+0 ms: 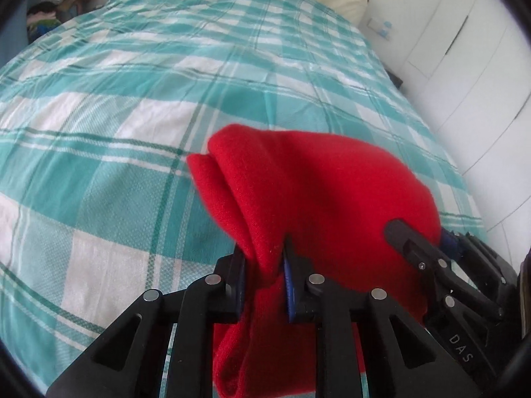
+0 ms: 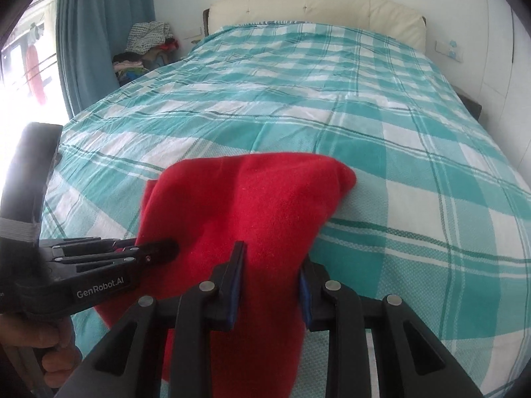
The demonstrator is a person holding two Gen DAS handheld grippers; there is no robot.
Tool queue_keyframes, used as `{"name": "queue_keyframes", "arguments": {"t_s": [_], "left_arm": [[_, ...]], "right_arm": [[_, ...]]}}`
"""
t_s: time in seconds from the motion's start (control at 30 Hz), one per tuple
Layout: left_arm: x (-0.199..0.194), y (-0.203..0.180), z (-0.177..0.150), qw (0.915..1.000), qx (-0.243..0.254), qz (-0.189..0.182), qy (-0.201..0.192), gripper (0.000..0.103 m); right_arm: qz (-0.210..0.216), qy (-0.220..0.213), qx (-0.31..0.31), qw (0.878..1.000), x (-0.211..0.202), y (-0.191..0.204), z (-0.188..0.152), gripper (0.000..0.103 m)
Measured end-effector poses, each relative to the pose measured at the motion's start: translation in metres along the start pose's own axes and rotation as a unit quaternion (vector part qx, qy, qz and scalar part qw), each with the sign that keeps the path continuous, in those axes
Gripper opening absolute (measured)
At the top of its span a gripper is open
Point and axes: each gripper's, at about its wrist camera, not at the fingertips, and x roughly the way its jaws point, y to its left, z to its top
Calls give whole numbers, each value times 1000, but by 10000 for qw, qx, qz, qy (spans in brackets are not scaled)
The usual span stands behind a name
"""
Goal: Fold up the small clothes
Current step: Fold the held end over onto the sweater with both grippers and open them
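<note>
Pinching the red cloth with both tools: left gripper clamps one bunched edge, right gripper clamps another. Cloth hangs between them just over the plaid bed. Looks like mid-fold, so next I'd lower it flat and line up the edges before letting go.

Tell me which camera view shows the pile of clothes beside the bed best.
The right wrist view: the pile of clothes sits clear of the lens edge, beside the blue curtain, its separate layers distinguishable. The left wrist view shows the same pile only squeezed into the top left corner, blurred and partly cut off.
</note>
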Motion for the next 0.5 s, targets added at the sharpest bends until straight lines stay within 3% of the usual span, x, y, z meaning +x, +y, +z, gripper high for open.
{"name": "queue_keyframes", "arguments": {"t_s": [0.17,0.27,0.33,0.4,0.47,0.5], "left_arm": [[-80,-4,44,9965,260,41,-793,17],[-100,3,54,9958,326,108,-850,19],[-86,16,47,9976,263,247,-588,29],[-62,35,23,9982,144,538,-221,40],[-47,52,-10,9964,85,843,21,52],[-46,58,-27,9949,115,1000,33,60]], "right_arm": [[317,-979,-110,9946,-51,27,42,27],[579,-1260,-43,9903,-67,35,67,27],[720,-1105,103,9912,-61,33,71,28],[816,-599,307,9944,-40,26,60,36],[799,11,486,9956,-20,15,33,63],[736,209,530,9957,-16,10,16,68]]}}
